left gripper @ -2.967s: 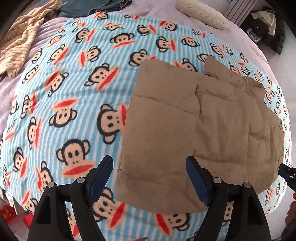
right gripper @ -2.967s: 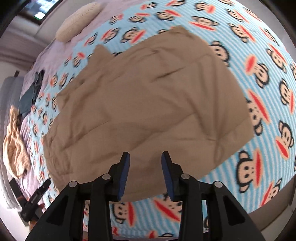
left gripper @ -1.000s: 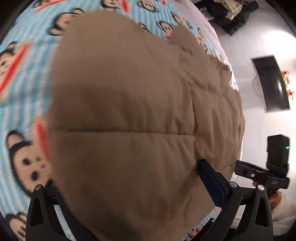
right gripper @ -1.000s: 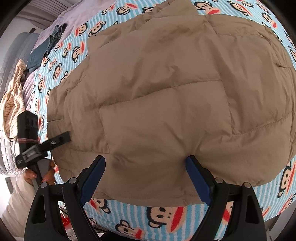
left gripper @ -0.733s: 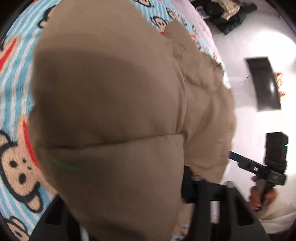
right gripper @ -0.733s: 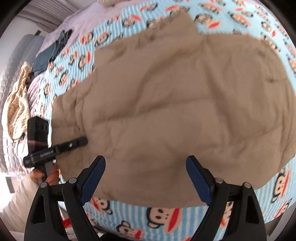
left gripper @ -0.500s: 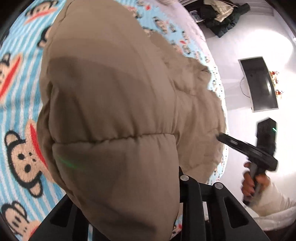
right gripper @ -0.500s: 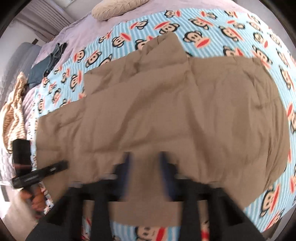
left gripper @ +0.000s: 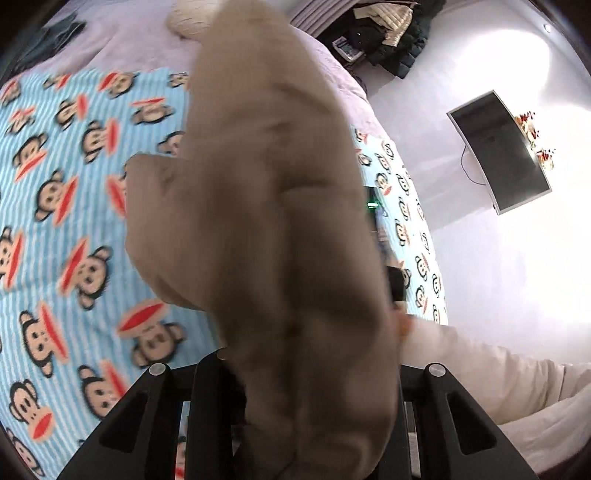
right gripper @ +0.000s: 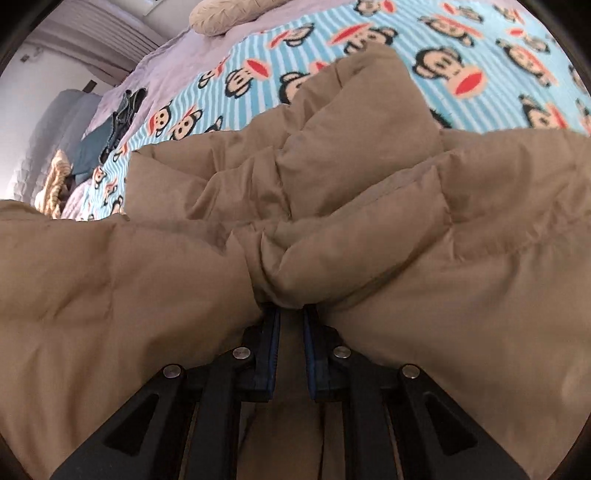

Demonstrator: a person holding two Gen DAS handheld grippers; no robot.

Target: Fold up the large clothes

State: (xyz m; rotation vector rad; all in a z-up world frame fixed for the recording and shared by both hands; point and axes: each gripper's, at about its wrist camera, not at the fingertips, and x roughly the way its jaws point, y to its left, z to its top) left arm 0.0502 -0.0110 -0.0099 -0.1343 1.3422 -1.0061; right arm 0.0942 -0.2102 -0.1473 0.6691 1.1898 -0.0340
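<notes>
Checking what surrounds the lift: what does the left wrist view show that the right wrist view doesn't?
Only the left wrist view shows the floor, a dark monitor, a pile of dark clothes and a light sleeve. Only the right wrist view shows blue pads pinching a bunched fold, plus jeans and a striped garment at the bed's far side. Both show the tan puffer jacket, monkey-print blanket and a pillow.

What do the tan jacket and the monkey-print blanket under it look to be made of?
Jacket: likely padded, matte woven shell, judging by puffy stitched panels and soft creases. Blanket: probably fleece; the print looks soft and fuzzy with no sheen, though blur leaves that open.
</notes>
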